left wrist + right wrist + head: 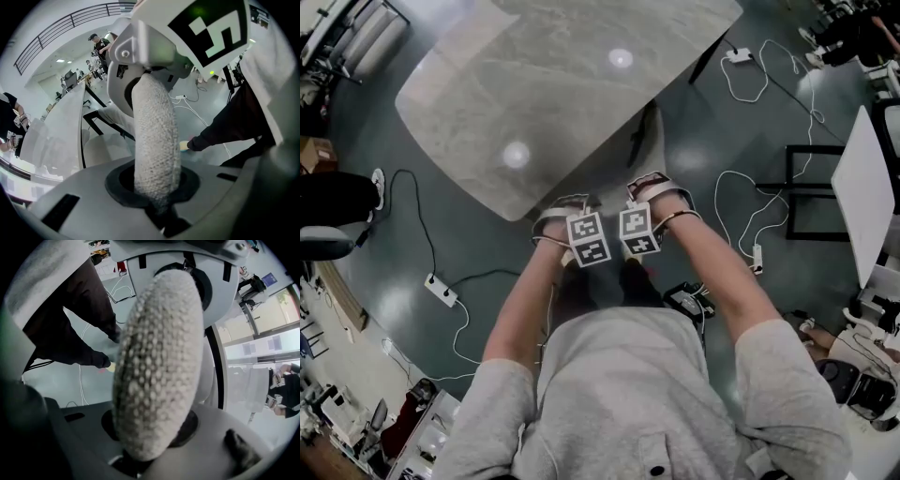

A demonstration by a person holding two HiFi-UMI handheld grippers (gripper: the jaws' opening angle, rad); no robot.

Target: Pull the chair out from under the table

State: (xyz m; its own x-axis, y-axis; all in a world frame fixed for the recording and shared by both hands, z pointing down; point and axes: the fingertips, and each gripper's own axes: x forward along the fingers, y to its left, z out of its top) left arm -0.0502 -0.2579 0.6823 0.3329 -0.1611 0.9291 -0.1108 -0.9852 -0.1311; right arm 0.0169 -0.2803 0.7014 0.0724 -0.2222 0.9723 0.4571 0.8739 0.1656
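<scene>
The one chair [643,141] is sitting tucked under the single stone-topped table [534,84]. Two grippers are clamping its top edge, the left gripper [566,208] beside the right gripper [651,186]. Only the gripper views are showing the nubbly fabric backrest [154,140] pinched between their jaws.

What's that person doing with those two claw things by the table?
A person holds a claw in each hand at the edge of the table. The left claw and the right claw are side by side, both shut on the nubbly fabric back of a chair. The chair sits close against the table, so it seems not yet pulled out.
</scene>
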